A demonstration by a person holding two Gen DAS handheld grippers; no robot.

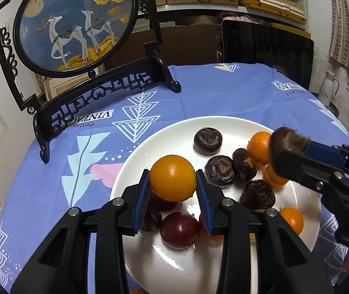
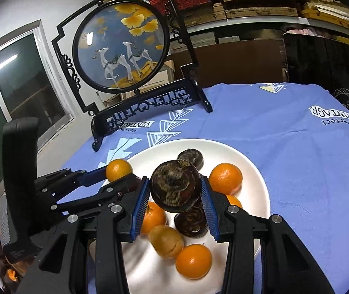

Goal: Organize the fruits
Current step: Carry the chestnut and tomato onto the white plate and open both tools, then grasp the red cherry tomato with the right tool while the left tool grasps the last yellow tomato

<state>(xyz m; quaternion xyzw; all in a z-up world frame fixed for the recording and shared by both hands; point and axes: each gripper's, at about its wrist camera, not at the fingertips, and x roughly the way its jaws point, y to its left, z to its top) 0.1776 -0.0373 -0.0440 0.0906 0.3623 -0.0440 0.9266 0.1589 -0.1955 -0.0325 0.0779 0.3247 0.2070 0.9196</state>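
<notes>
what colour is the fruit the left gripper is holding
Orange-yellow, smooth and glossy. The fruit shows best in the left wrist view, clamped in the left gripper.

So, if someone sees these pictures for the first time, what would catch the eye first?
Probably the two held fruits above the white plate: the left tool grips a smooth orange fruit, and the right tool grips a dark brown water chestnut. Behind the plate, at the far left of the blue tablecloth, stands a round deer picture in a black carved stand.
</notes>
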